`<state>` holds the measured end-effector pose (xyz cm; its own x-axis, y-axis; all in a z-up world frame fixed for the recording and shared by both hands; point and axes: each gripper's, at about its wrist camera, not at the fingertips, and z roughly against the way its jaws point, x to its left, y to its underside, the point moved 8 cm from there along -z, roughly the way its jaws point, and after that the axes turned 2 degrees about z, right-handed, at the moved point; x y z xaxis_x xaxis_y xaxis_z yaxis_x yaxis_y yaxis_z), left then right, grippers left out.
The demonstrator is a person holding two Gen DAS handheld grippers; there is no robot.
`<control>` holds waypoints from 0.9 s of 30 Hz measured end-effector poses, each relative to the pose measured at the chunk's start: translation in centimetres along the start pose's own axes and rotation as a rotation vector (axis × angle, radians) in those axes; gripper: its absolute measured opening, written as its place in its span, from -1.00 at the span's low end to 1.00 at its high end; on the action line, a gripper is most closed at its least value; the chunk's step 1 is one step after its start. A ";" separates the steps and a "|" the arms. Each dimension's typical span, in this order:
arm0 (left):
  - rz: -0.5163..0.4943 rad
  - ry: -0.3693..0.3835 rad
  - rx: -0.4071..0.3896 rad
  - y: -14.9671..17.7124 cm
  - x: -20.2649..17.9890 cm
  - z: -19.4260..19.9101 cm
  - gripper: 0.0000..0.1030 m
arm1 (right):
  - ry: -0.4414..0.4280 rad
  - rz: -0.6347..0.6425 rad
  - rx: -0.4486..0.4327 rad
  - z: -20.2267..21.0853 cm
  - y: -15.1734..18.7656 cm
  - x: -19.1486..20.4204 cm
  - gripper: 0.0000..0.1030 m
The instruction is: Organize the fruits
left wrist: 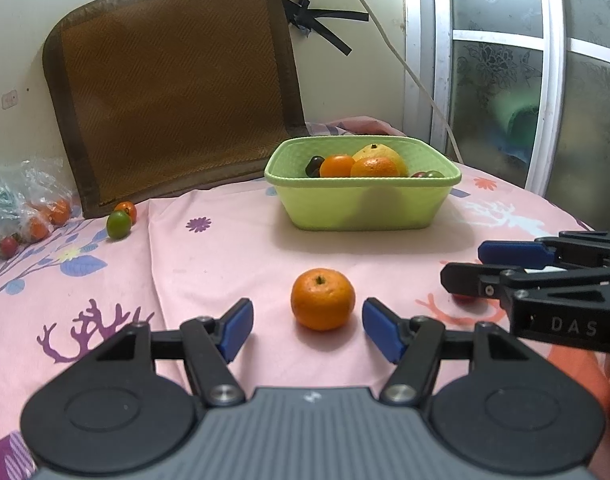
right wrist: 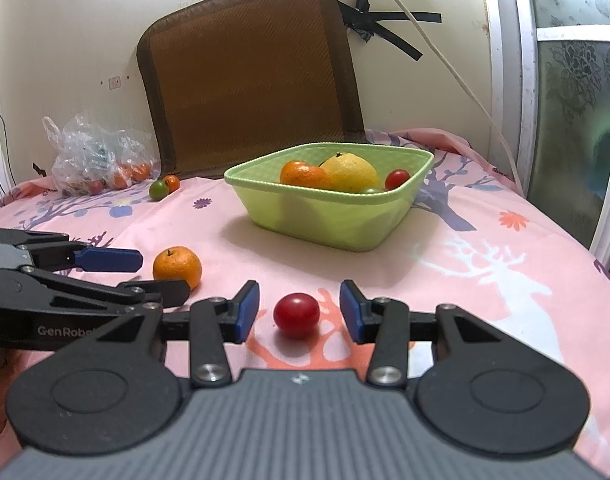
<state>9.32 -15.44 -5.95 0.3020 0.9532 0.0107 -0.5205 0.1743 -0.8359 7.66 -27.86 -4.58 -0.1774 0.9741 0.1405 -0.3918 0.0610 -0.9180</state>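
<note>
An orange mandarin (left wrist: 322, 299) lies on the pink cloth between the open blue pads of my left gripper (left wrist: 307, 330), not touched. It also shows in the right wrist view (right wrist: 177, 267). A red cherry tomato (right wrist: 296, 315) lies between the open pads of my right gripper (right wrist: 300, 311), not touched. The right gripper shows from the side in the left wrist view (left wrist: 461, 266), hiding most of the tomato. A green basket (left wrist: 363, 208) (right wrist: 333, 220) behind holds mandarins, a yellow fruit and small tomatoes.
A green fruit (left wrist: 118, 224) and a small orange one (left wrist: 127, 210) lie at the far left by a brown cushion (left wrist: 177, 84). A plastic bag of fruit (right wrist: 97, 160) sits far left. A white cable (right wrist: 457, 76) hangs at the right wall.
</note>
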 end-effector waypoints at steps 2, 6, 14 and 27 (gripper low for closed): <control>0.000 0.000 -0.002 0.0 0.0 0.0 0.21 | -0.004 -0.006 -0.004 0.0 0.0 0.0 -0.08; 0.000 -0.001 -0.001 0.0 0.0 0.0 0.22 | -0.010 -0.011 -0.008 0.1 0.0 -0.1 -0.08; 0.001 -0.001 -0.001 0.0 0.0 0.0 0.23 | -0.016 -0.023 -0.013 0.1 0.0 -0.4 -0.08; -0.001 -0.002 -0.002 0.0 0.0 0.0 0.23 | -0.017 -0.024 -0.013 0.1 0.0 -0.4 -0.08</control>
<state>9.32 -15.44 -5.89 0.3008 0.9536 0.0122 -0.5187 0.1743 -0.8370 7.61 -28.28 -4.55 -0.1840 0.9684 0.1684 -0.3842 0.0869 -0.9191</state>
